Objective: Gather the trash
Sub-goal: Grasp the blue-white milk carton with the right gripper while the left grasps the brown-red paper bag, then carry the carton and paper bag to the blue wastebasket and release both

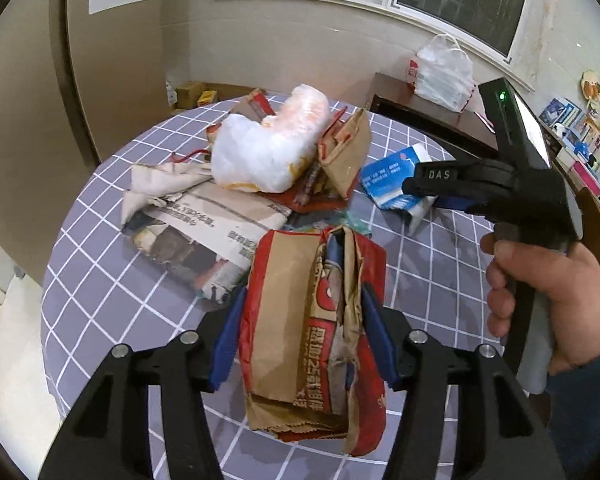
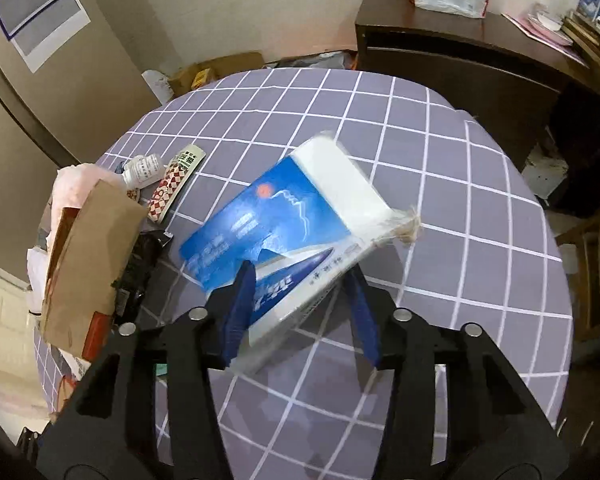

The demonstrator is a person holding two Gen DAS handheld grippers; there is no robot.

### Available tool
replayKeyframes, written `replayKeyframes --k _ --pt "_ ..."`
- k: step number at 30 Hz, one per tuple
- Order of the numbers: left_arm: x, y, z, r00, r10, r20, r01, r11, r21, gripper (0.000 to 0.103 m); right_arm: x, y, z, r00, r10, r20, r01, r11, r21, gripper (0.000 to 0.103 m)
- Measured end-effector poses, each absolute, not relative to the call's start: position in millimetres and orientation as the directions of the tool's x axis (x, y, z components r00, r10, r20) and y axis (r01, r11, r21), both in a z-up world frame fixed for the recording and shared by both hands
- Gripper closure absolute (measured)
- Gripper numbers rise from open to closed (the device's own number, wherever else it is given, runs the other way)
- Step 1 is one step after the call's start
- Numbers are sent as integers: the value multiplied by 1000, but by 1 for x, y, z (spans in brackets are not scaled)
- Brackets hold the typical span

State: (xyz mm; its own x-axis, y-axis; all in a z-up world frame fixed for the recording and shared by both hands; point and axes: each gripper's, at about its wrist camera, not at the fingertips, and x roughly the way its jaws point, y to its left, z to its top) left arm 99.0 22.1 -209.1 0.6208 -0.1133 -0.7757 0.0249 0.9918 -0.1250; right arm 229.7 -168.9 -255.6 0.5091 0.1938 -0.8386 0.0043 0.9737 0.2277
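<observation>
a round table (image 1: 100, 280) with a grey checked cloth lies under both claws. beyond the left claw (image 1: 304, 332) sits a heap: a folded newspaper (image 1: 204, 232), a white plastic bag (image 1: 268, 152) on top, and a brown paper bag (image 1: 348, 148) to its right. the left claw is clenched on a crumpled red and brown paper bag (image 1: 308, 340), pads pressing both sides. the right claw (image 2: 300, 312), held by a hand (image 1: 552, 304), grips a blue and white tissue pack (image 2: 284, 232), tilted between its pads.
</observation>
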Motion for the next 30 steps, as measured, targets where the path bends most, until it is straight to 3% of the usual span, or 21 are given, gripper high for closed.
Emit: replayKeyframes --k 1,4,20,30 --pt "99 22 -209 621 -111 -775 23 992 -124 48 229 -170 -255 510 203 -836 -4 972 234 77" --pt "100 21 -207 625 -107 -774 20 992 -121 48 224 -179 -254 513 229 -827 -18 966 257 82" --pt "125 -57 -179 661 -179 -729 157 983 -99 48 170 -317 -221 630 271 -728 85 907 412 82" --pt "160 -170 -170 621 -300 -724 347 934 -90 48 143 -434 -224 677 145 -722 278 858 433 82"
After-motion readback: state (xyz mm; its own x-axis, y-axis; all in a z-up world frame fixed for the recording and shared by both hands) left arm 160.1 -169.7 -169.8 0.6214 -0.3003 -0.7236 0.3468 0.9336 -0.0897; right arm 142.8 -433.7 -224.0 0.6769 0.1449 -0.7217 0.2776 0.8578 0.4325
